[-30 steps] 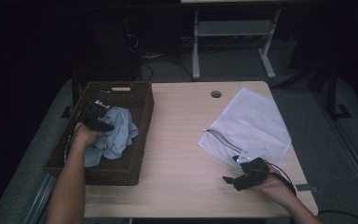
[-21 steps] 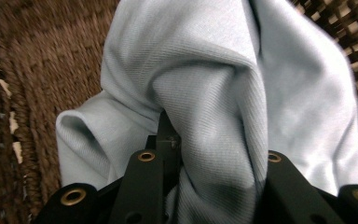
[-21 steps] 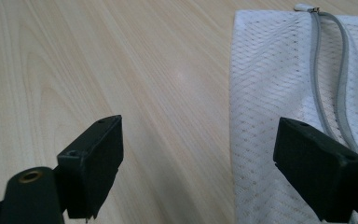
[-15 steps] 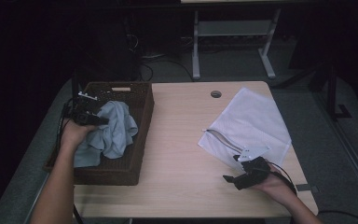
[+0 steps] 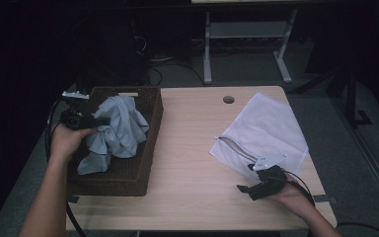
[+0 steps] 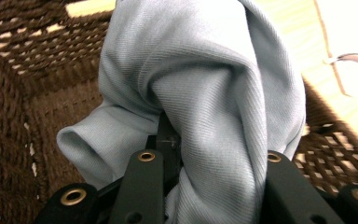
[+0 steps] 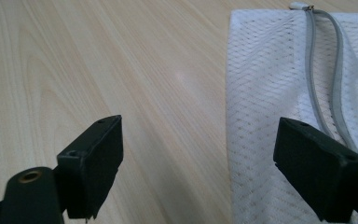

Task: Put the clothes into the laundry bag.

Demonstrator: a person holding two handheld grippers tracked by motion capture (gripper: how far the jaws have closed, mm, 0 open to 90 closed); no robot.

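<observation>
Left hand-held gripper (image 5: 98, 120) clamped on a pale blue cloth (image 5: 116, 131), partly raised from the basket (image 5: 150, 143) at the tabletop's (image 5: 187, 148) left.
Its own view: cloth (image 6: 205, 93) bunched between the jaws; lift until the hem clears the rim. Right hand-held gripper (image 7: 198, 158) stands wide beside the mesh bag's (image 7: 279, 93) zip, well placed to open it.

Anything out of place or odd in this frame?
Nothing stands out. The left tongs grip a grey cloth over the basket; the mesh bag lies flat, zipper partly open.
</observation>
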